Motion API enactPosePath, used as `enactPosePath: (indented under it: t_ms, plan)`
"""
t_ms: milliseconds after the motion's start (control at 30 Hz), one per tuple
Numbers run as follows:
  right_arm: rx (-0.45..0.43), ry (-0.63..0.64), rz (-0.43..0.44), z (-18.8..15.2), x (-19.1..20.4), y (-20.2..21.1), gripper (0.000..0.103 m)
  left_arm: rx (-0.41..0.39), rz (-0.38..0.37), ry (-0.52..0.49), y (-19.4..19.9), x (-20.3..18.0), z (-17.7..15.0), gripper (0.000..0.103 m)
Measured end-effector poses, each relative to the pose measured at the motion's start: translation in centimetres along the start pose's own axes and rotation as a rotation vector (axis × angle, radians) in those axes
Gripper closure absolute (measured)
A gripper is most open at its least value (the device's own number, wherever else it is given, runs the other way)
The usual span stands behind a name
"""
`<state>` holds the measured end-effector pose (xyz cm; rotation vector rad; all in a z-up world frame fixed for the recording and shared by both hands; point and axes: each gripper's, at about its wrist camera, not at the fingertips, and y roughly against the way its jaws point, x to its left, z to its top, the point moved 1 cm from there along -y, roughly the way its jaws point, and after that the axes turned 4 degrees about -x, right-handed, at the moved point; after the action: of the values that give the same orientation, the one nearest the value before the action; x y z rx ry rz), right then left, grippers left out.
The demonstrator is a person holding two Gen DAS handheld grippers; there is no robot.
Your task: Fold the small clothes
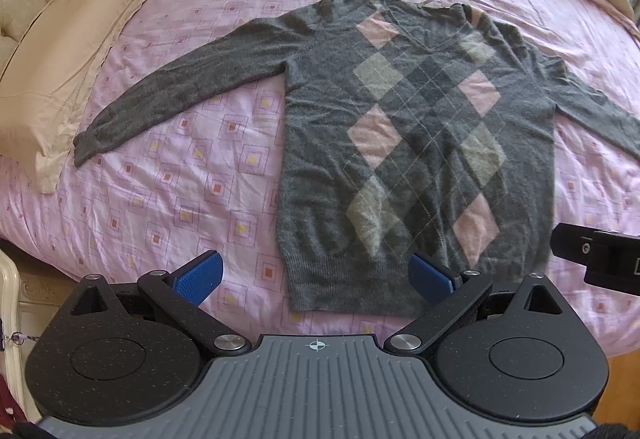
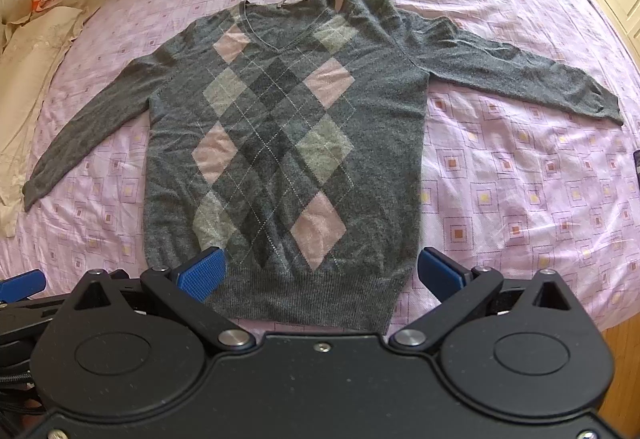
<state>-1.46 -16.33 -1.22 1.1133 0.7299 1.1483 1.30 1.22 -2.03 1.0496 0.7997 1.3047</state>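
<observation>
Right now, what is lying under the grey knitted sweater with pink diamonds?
The grey knitted sweater lies flat on the pink bedsheet with square print, which shows all around it. Whatever is beneath the body and sleeves is covered, so I cannot tell.

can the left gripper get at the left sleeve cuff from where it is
Probably yes. The left gripper is open by the hem, and only bare sheet lies between it and the cuff, which lies flat with nothing on it.
</observation>
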Motion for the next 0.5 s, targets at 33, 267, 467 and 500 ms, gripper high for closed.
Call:
enactPosePath:
  t_ms: [33,267,467,500]
  plan:
    - [0.0,0.0,0.0,0.0,0.0,0.0,0.001,0.002,0.0,0.001,-0.1,0.0,0.1,0.003]
    - [0.004,-0.002,-0.001,0.3,0.0,-0.3,0.001,0.009,0.002,-0.002,-0.3,0.1,0.4,0.003]
    - [0.013,-0.009,-0.007,0.8,0.2,-0.8,0.001,0.021,0.004,-0.001,-0.9,0.4,1.5,0.003]
    - [0.016,-0.011,-0.008,0.9,0.2,-0.9,0.001,0.023,0.004,-0.002,-1.0,0.4,1.6,0.003]
